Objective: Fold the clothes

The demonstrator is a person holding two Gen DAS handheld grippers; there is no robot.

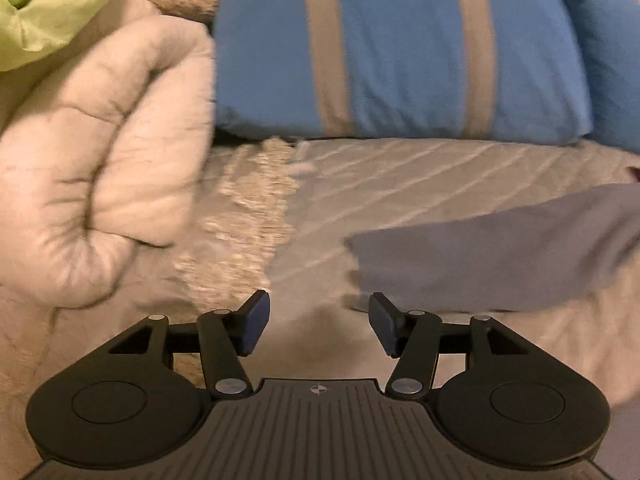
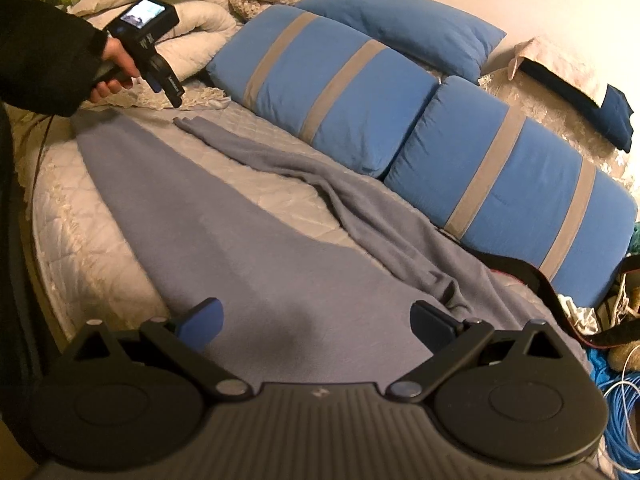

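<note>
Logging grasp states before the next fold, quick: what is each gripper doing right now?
Left gripper: open, holding nothing, above the quilted bed cover near the flat grey-blue knit garment.
Right gripper: open wide, empty, over that garment.

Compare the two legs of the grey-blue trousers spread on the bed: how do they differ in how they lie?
The near leg of the grey-blue trousers lies flat and smooth; the far leg is bunched into long wrinkles. The near leg looks wide; the far leg looks narrower, gathered on itself, and it runs closer to the blue striped pillows. Both are the same soft fabric, rest on the quilted mattress and meet near the right gripper.
</note>
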